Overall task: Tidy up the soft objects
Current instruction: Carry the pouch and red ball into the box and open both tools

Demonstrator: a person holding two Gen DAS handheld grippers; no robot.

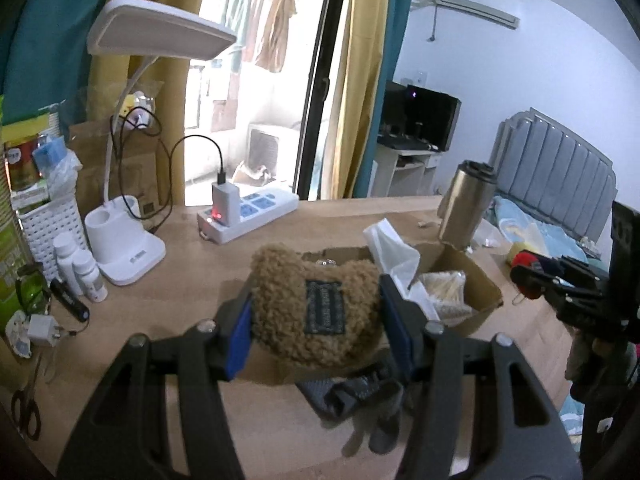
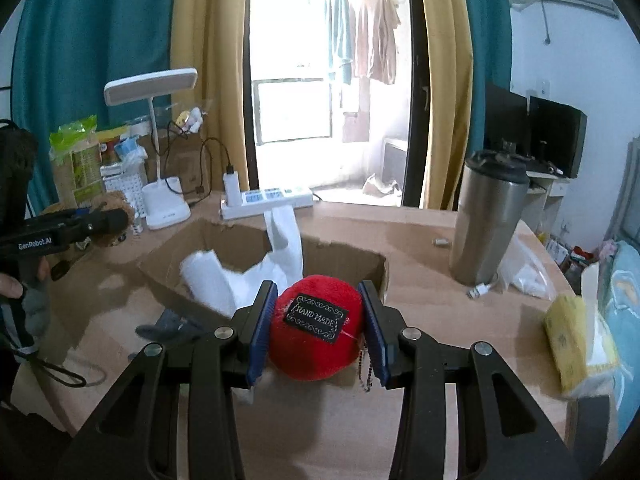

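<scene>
The wooden table (image 2: 420, 232) carries a cardboard box (image 2: 340, 258), steel tumbler (image 2: 488, 216), power strip (image 2: 268, 200) and lamp (image 2: 166, 204).

1. Plush pouch (image 1: 316, 312): curly tan-brown, dark patch.
2. Plush ball (image 2: 316, 340): red; black label, white lettering, scroll border.
3. Left gripper (image 1: 318, 330), right gripper (image 2: 318, 330): black, blue pads.
4. Cardboard box (image 2: 344, 260): brown.
5. Desk lamp (image 1: 128, 240), power strip (image 1: 248, 216): white.
6. Tumbler (image 2: 488, 220): silver, black lid.
7. Curtains (image 2: 444, 80): mustard yellow and teal.
8. Tissue pack (image 2: 568, 340): yellow.
</scene>
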